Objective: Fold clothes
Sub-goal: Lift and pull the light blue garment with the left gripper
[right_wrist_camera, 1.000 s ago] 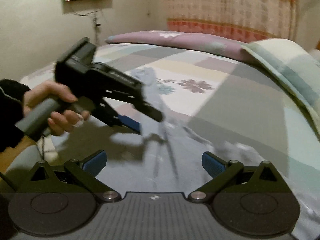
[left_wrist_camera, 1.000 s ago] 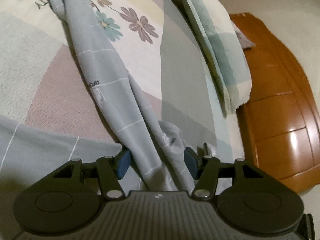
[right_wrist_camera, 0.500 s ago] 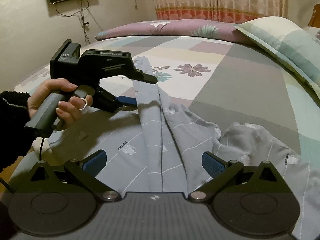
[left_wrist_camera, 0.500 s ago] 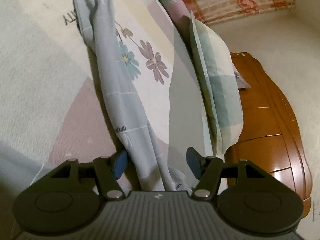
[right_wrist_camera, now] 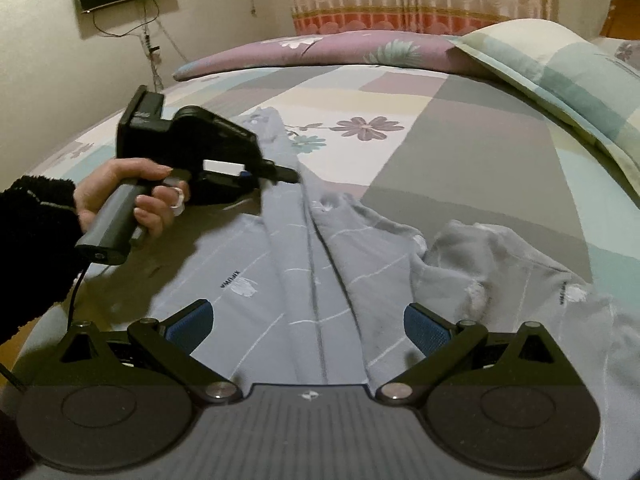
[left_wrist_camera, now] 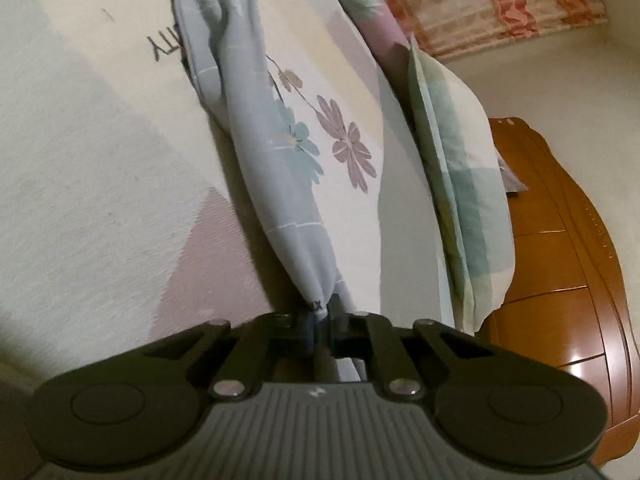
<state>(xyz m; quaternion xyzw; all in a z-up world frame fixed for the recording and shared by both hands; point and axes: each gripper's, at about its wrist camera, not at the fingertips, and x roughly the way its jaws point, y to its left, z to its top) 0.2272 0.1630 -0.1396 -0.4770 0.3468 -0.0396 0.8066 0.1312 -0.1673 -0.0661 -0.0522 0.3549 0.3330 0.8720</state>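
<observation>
- The grey-blue garment (right_wrist_camera: 320, 264) lies crumpled on the bed (right_wrist_camera: 460, 168), its near part spread flat, a rumpled mass at the right, and one long sleeve (left_wrist_camera: 276, 152) running to the far side over the flowered sheet.
- The left tool (left_wrist_camera: 320, 330) is closing on the gathered near end of that sleeve, and the pads already pinch the cloth.
- The right tool (right_wrist_camera: 308, 324) hovers spread over the garment's middle ridge, gripping nothing.
- The step in hand looks to be carrying the sleeve across the body.
- To do it well, lift only enough to clear the bed, draw the sleeve straight, and lay it flat.
- The right tool could pin the body first, so the garment does not drag along.
</observation>
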